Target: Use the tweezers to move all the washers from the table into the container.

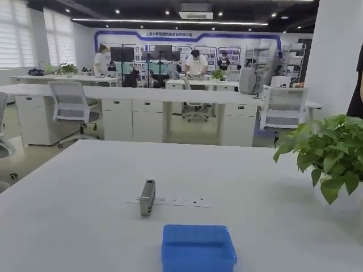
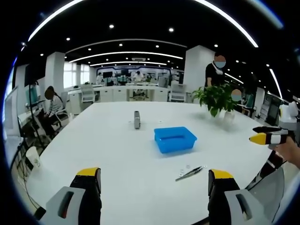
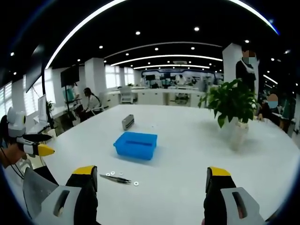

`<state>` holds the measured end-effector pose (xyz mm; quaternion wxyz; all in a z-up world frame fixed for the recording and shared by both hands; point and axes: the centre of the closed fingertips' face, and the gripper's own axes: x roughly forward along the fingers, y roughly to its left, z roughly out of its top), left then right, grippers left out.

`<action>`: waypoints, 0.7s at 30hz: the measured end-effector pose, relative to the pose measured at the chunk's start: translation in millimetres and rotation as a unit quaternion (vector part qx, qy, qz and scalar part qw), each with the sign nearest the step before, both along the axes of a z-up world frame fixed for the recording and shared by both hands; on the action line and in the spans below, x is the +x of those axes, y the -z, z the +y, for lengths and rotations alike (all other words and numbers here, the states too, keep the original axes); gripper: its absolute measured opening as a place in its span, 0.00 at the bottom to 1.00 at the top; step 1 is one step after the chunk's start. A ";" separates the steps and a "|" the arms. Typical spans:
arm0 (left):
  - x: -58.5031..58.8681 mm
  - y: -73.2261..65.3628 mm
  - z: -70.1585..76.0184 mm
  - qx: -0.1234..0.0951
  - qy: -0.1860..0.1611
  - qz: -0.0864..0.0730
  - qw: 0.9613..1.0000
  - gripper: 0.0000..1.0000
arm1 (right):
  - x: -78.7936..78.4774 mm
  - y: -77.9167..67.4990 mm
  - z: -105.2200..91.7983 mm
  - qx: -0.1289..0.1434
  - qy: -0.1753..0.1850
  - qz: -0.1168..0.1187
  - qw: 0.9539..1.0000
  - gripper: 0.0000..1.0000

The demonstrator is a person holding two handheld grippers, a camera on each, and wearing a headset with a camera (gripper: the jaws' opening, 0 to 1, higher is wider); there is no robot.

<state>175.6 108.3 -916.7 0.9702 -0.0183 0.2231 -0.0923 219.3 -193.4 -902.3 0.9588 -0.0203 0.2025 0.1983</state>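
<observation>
One blue container point(image 1: 198, 249) on the table, just the one. One pair of tweezers point(image 2: 189, 173) beside it. And the washers point(image 3: 136, 183): I count three, though they're tiny and hard to be sure of. One grey block point(image 1: 147, 197), one potted plant point(image 1: 329, 150). Two grippers up front: left gripper point(image 2: 154, 173), right gripper point(image 3: 150, 170).

We see the blue container point(image 1: 198, 248) cut off by the head view's bottom edge, and the plant point(image 1: 332, 153) by its right edge. The washers point(image 3: 136, 183) are specks too small for us to count.
</observation>
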 end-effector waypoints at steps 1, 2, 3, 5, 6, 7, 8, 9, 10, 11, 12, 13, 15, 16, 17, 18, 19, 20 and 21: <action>0.3 -0.9 0.2 0.001 0.000 -0.001 1.000 0.97 | 0.3 0.9 0.4 0.001 0.000 0.002 1.000 0.95; 0.6 -1.6 0.6 0.003 -0.001 -0.002 1.000 0.97 | 0.5 1.7 0.8 0.002 0.000 0.003 1.000 0.95; 1.0 -2.3 0.8 0.004 -0.001 -0.004 1.000 0.98 | 0.7 2.6 1.6 0.005 -0.001 0.004 1.000 0.95; 1.2 -2.9 0.5 0.005 -0.001 -0.003 1.000 0.98 | 0.2 4.4 3.7 0.009 -0.002 0.009 1.000 0.95; 1.3 -3.3 0.2 0.006 0.000 -0.004 1.000 0.98 | -0.3 4.5 4.6 0.010 -0.003 0.009 1.000 0.95; 1.5 -3.8 -0.3 0.006 0.001 -0.005 1.000 0.98 | -0.7 4.7 5.4 0.011 -0.004 0.010 1.000 0.95; 1.6 -4.0 -0.8 0.007 0.001 -0.004 1.000 0.98 | -1.3 5.8 6.1 0.010 -0.005 0.009 1.000 0.95; 1.6 -4.0 -0.9 0.008 0.002 -0.004 1.000 0.98 | -1.7 6.7 6.4 0.009 -0.006 0.010 1.000 0.95; 1.6 -4.5 -1.0 0.010 0.002 -0.005 1.000 0.98 | -2.5 8.1 7.0 0.007 -0.007 0.013 1.000 0.95; 1.7 -4.6 -0.9 0.010 0.003 -0.005 1.000 0.98 | -3.0 8.8 7.0 0.006 -0.007 0.014 1.000 0.95; 1.8 -4.8 -1.1 0.010 0.003 -0.005 1.000 0.98 | -3.3 9.4 6.8 0.006 -0.007 0.014 1.000 0.95; 1.9 -4.9 -1.4 0.009 0.004 -0.005 1.000 0.98 | -3.5 9.6 6.6 0.007 -0.007 0.014 1.000 0.95; 2.0 -4.5 -2.1 0.010 0.008 -0.003 1.000 0.98 | -3.9 9.3 5.7 0.009 -0.006 0.014 1.000 0.94; 2.1 -4.3 -2.3 0.011 0.009 -0.002 1.000 0.98 | -3.7 9.4 4.9 0.011 -0.004 0.013 1.000 0.94; 2.0 -4.7 -2.5 0.014 0.009 -0.002 1.000 0.99 | -3.6 9.3 3.9 0.013 -0.002 0.013 1.000 0.94; 2.1 -5.2 -2.3 0.015 0.010 -0.003 1.000 0.99 | -3.9 9.2 3.8 0.015 -0.002 0.013 1.000 0.94; 2.2 -6.4 -1.9 0.017 0.009 -0.004 1.000 0.99 | -4.3 9.3 3.8 0.019 -0.001 0.014 1.000 0.94; 2.2 -6.9 -1.5 0.018 0.009 -0.005 1.000 0.99 | -4.6 9.4 4.4 0.021 -0.002 0.014 1.000 0.94; 2.1 -7.9 -1.0 0.017 0.007 -0.006 1.000 0.99 | -4.9 9.8 4.9 0.023 -0.002 0.016 1.000 0.94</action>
